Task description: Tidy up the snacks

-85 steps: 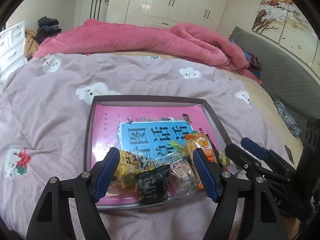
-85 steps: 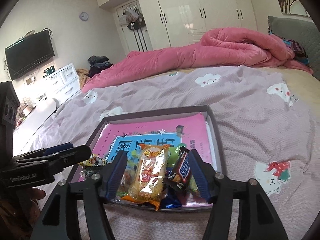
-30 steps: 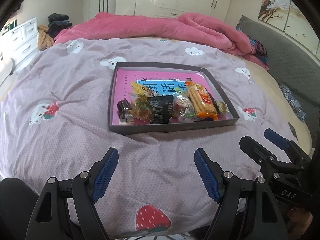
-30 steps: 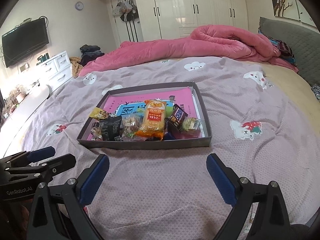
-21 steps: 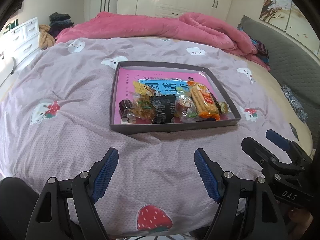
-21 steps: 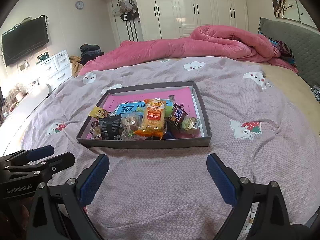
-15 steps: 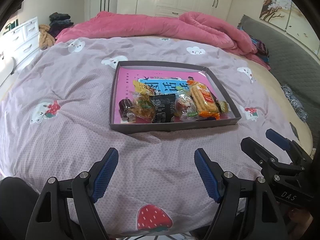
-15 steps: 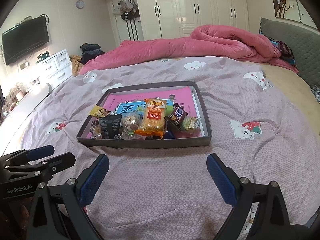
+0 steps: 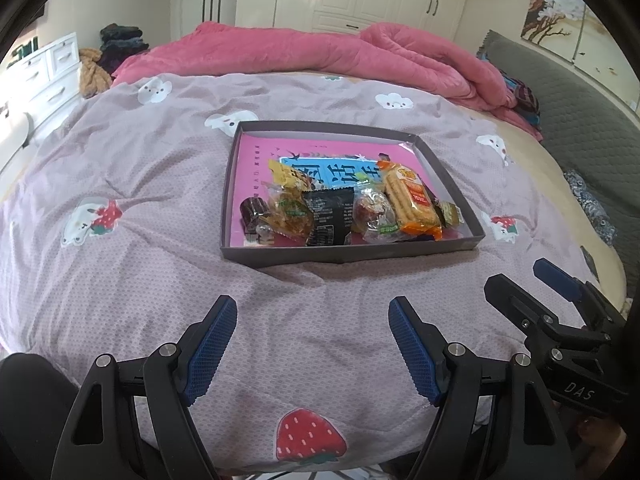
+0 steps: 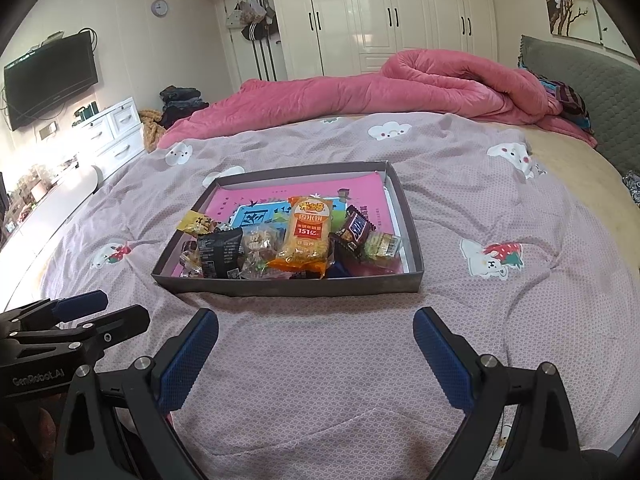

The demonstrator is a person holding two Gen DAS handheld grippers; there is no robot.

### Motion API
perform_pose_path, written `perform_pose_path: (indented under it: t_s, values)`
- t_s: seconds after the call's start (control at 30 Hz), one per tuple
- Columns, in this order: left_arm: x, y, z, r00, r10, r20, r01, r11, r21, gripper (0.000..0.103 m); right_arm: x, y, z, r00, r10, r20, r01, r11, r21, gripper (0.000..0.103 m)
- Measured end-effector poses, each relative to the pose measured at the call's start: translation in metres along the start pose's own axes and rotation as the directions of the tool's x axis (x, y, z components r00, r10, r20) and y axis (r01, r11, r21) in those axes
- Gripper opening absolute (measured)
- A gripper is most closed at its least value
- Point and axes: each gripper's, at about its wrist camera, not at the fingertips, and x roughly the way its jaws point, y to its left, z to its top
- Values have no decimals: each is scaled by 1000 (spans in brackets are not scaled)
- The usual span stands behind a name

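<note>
A shallow grey box (image 9: 348,254) (image 10: 280,285) with a pink printed bottom lies on the lilac bedspread. Several wrapped snacks are bunched along its near side: an orange biscuit pack (image 9: 410,200) (image 10: 306,234), a black packet (image 9: 330,216) (image 10: 220,252), a dark chocolate bar (image 10: 354,230), a yellow packet (image 9: 286,176) and small clear-wrapped sweets (image 9: 372,214). My left gripper (image 9: 310,344) stands open and empty over the bedspread, well short of the box. My right gripper (image 10: 316,354) is likewise open and empty, and shows at the right edge of the left wrist view (image 9: 548,292).
A rumpled pink duvet (image 9: 320,54) (image 10: 400,84) lies across the far side of the bed. A grey headboard (image 10: 580,80) is at the right, white drawers (image 10: 108,132) and a wall TV (image 10: 50,78) at the left, white wardrobes (image 10: 380,12) behind. A dark-clothed knee (image 9: 32,384) shows lower left.
Earlier both grippers were right at the box with the snacks between their fingers; both have since pulled back toward the bed's near edge. Over the last second nothing has moved.
</note>
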Motion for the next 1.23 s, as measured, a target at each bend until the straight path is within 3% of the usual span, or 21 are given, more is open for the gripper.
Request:
perform_pose_path:
  t_s: [0.97,1.13,1.23]
  values:
    - [4,3,-1,1000,19,-4,-19,1000,6,79,4,-9,0,1000,-9,-15,10,999,35,99]
    - [14,11,2,1000,14,-27,-14,1000,-5,79,14,-23,2,1000,-19,-25,21,997,75,101]
    - [18,29,13,998,61,0,-61,997,-38,79,22,-45,9,998,-51,-24,54,991,122,101]
